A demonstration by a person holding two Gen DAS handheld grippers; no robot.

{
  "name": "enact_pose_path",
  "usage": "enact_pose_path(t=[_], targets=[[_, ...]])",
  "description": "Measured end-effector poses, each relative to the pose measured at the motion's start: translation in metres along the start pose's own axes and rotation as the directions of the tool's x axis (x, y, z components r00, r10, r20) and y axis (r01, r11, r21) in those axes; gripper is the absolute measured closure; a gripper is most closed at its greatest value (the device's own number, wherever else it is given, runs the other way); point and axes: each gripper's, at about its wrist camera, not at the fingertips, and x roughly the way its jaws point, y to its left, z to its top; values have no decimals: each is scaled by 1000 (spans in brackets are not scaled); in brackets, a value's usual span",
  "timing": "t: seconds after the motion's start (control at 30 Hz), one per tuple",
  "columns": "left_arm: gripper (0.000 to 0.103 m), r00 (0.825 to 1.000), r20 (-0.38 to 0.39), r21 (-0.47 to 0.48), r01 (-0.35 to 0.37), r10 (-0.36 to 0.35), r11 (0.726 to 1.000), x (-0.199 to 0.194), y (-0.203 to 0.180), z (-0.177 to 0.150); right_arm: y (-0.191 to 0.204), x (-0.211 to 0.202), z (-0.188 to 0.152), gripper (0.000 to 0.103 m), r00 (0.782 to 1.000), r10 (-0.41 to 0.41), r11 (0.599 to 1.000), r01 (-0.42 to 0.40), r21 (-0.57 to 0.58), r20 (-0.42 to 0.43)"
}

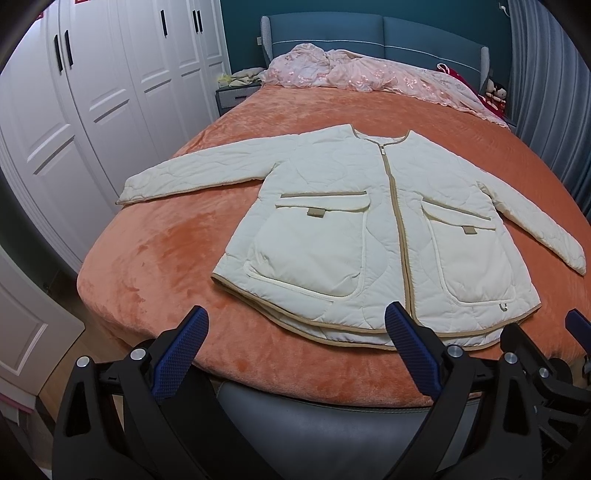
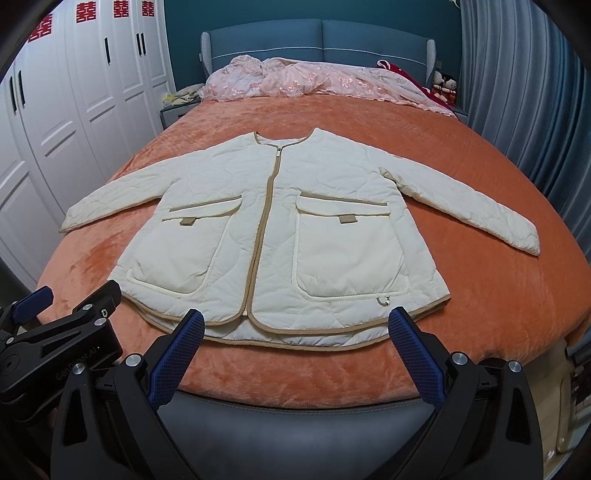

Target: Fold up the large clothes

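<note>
A cream quilted jacket (image 1: 369, 221) with tan trim, zipped shut, lies flat and face up on an orange bedspread (image 1: 166, 251), both sleeves spread out to the sides. It also shows in the right wrist view (image 2: 273, 229). My left gripper (image 1: 297, 317) is open and empty, hovering just short of the jacket's hem at the foot of the bed. My right gripper (image 2: 295, 319) is open and empty, also just short of the hem. The left gripper shows at the lower left of the right wrist view (image 2: 66, 325).
A crumpled pink blanket (image 1: 369, 74) lies at the head of the bed by the blue headboard (image 1: 369, 33). White wardrobes (image 1: 92, 92) stand to the left, grey curtains (image 1: 546, 92) to the right. A padded grey footboard (image 1: 314, 424) runs below the grippers.
</note>
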Motion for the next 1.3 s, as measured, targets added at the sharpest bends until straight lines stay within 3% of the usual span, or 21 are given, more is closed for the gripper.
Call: enact_pose_path(t=[0.9, 1.1, 1.3], targets=[[9, 1000, -11, -4, 8, -8, 1000, 2, 0, -4, -3, 5, -5, 5, 1000, 14, 1000, -13, 9, -18], [9, 1000, -17, -3, 24, -24, 1000, 11, -2, -1, -41, 30, -5, 5, 995, 69, 987, -58, 147, -67], [9, 998, -54, -30, 23, -25, 999, 34, -2, 10, -106, 59, 9, 5, 997, 21, 961, 0, 277, -73]])
